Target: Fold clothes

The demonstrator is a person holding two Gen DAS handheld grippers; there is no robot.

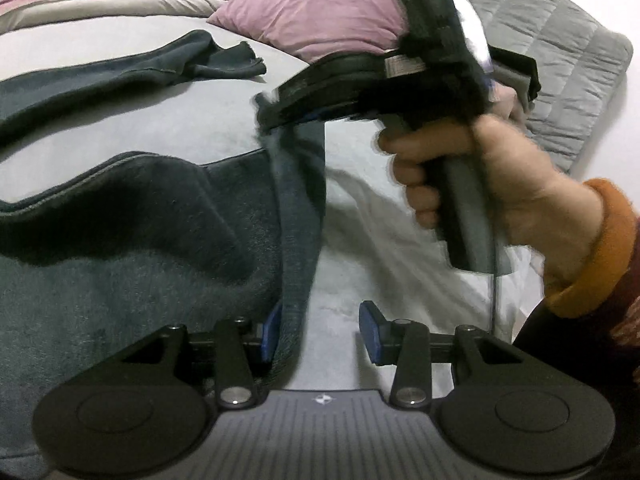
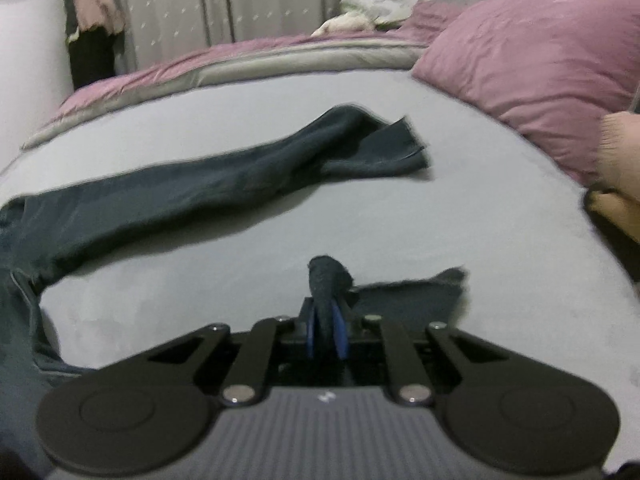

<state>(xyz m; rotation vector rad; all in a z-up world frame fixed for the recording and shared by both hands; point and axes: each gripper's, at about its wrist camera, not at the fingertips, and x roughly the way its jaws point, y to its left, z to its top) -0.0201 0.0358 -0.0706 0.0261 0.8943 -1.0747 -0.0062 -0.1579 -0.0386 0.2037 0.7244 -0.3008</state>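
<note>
Dark blue-grey trousers (image 1: pixel 140 232) lie on the pale bed sheet (image 1: pixel 192 120). One leg (image 2: pixel 200 188) stretches flat across the bed further back. In the right wrist view, my right gripper (image 2: pixel 326 332) is shut on a bunched edge of the nearer leg. In the left wrist view, that right gripper (image 1: pixel 266 108), held in a hand (image 1: pixel 500 184), lifts a strip of cloth (image 1: pixel 300 208). The strip hangs down into my left gripper (image 1: pixel 320 334). The left gripper is open, with the cloth resting against its left pad (image 1: pixel 270 334) and a wide gap to the right pad.
A purple pillow (image 1: pixel 320 8) lies at the head of the bed and a grey quilt (image 1: pixel 560 60) beyond it. A purple and grey duvet (image 2: pixel 240 60) is bunched along the far side. Curtains (image 2: pixel 240 0) and hanging clothes (image 2: pixel 94 32) stand behind the bed.
</note>
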